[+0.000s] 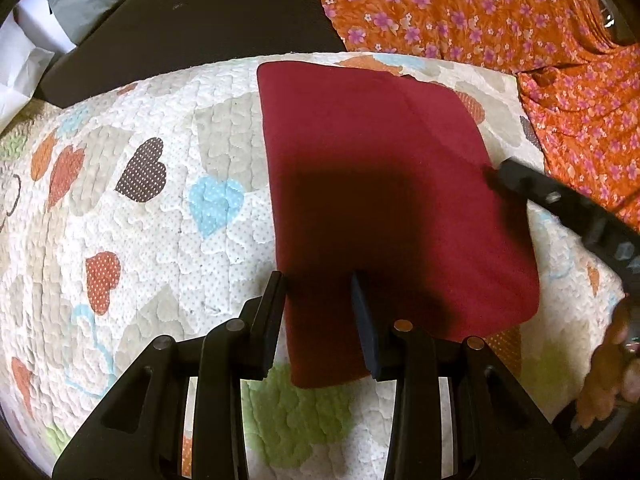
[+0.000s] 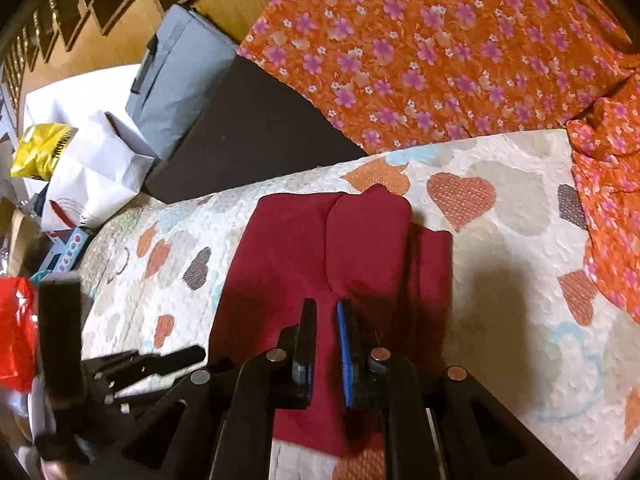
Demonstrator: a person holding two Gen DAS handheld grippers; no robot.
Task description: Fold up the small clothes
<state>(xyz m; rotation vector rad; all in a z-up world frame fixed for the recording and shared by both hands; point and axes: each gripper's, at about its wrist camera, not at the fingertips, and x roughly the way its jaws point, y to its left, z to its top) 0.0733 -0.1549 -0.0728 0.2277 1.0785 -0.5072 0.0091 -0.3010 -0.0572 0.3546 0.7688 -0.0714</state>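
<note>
Left gripper (image 1: 320, 312) over near-left corner of red cloth (image 1: 384, 184), jaws apart, nothing pinched. Cloth folded flat on heart quilt (image 1: 140, 216). Right gripper (image 2: 325, 336) above cloth's near edge, jaws almost closed, narrow gap, empty. Orange floral fabric (image 2: 420, 52) far right.

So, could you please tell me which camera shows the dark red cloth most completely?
The left wrist view: the dark red cloth lies nearly whole there, flat on the heart-patterned quilt. The right wrist view shows its folded layers closer, with the near part behind the tongs.
</note>
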